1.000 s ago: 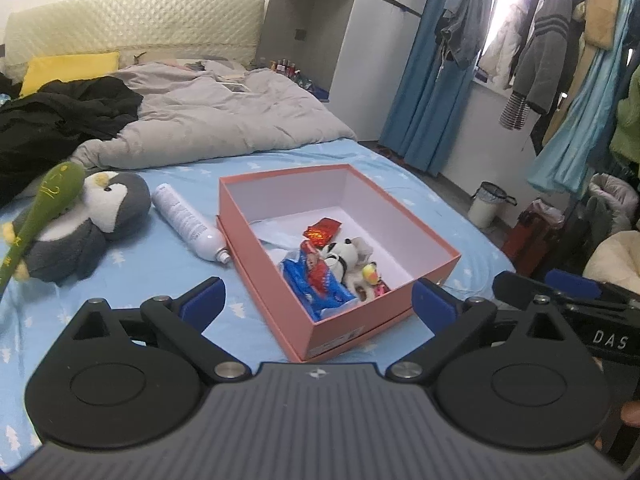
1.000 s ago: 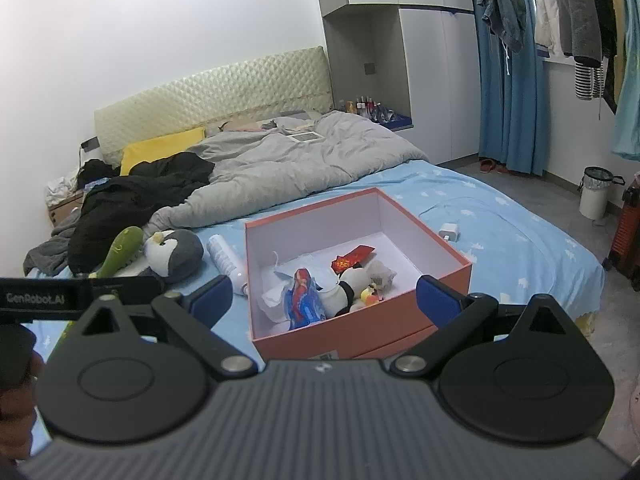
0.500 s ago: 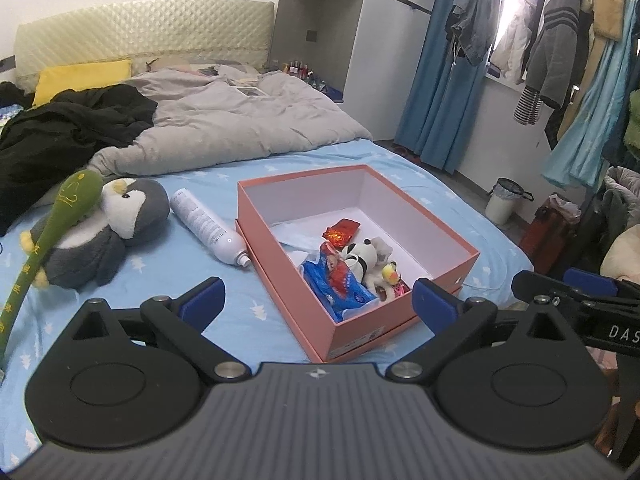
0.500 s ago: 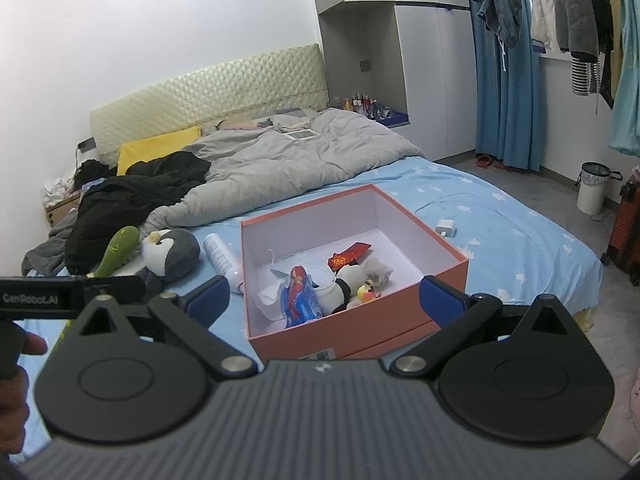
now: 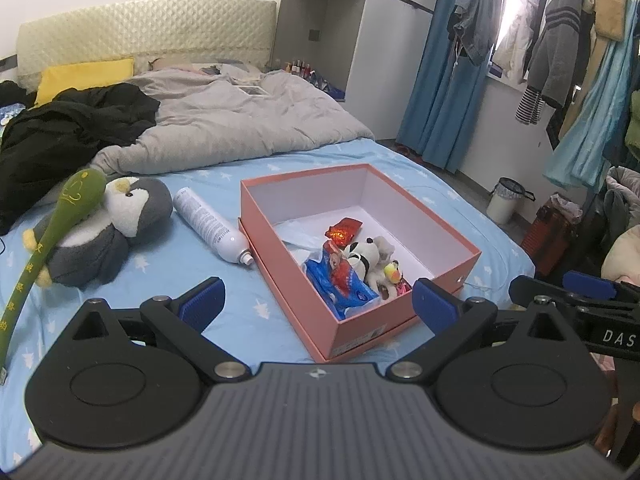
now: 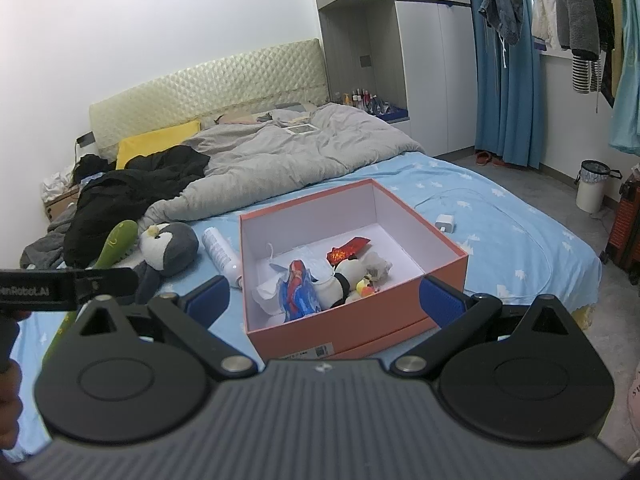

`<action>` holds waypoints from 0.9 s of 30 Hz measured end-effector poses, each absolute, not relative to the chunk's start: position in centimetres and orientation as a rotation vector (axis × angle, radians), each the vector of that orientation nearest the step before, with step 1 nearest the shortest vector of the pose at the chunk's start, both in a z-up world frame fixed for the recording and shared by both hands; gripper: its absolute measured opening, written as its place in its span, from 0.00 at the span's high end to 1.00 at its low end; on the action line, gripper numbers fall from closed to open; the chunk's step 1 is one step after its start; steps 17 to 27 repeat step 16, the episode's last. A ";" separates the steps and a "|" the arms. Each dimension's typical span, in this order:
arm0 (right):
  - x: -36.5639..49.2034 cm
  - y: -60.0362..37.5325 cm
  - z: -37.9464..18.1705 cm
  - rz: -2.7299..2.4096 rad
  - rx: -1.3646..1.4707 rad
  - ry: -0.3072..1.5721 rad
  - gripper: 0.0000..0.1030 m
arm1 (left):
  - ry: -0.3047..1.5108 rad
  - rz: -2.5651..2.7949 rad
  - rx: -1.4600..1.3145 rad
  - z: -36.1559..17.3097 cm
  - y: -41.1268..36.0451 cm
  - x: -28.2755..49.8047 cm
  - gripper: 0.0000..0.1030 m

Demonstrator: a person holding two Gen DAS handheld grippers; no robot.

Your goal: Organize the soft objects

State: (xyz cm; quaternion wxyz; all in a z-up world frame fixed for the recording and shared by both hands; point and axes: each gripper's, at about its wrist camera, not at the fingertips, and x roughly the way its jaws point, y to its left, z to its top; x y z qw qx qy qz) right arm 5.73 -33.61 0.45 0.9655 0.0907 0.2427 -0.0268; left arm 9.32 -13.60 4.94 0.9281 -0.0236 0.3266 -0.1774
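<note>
An open pink box (image 5: pixel 452 276) (image 6: pixel 452 280) sits on the blue bed sheet. Inside lie a small panda plush (image 5: pixel 362 254) (image 6: pixel 346 276), a blue snack bag (image 5: pixel 344 284) (image 6: pixel 298 292) and a red packet (image 5: pixel 343 229) (image 6: pixel 346 249). Left of the box rest a white bottle (image 5: pixel 210 225) (image 6: pixel 220 252), a grey penguin plush (image 5: pixel 116 228) (image 6: pixel 170 246) and a green plush stick (image 5: pixel 60 220) (image 6: pixel 116 242). My left gripper (image 5: pixel 316 304) is open and empty, held above the box's near left corner. My right gripper (image 6: pixel 324 298) is open and empty, in front of the box's near wall.
A grey duvet (image 5: pixel 240 120) and black clothes (image 5: pixel 64 136) cover the far half of the bed. A white charger (image 6: pixel 446 223) lies right of the box. A bin (image 6: pixel 592 186), hanging clothes (image 5: pixel 560 40) and blue curtains stand at the right.
Both grippers have drawn back and tilted up a little, so more of the room shows. The box and toys lie where they were. Both stay open.
</note>
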 end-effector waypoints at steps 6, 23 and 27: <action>5.6 -33.5 0.6 -0.039 0.184 0.485 0.00 | 0.658 -0.359 -0.048 5.1 -13.2 9.3 0.02; 5.5 -33.6 0.4 -0.037 0.190 0.489 0.00 | 0.648 -0.353 -0.052 5.3 -13.1 8.9 0.01; 5.5 -33.6 0.4 -0.037 0.190 0.489 0.00 | 0.648 -0.353 -0.052 5.3 -13.1 8.9 0.01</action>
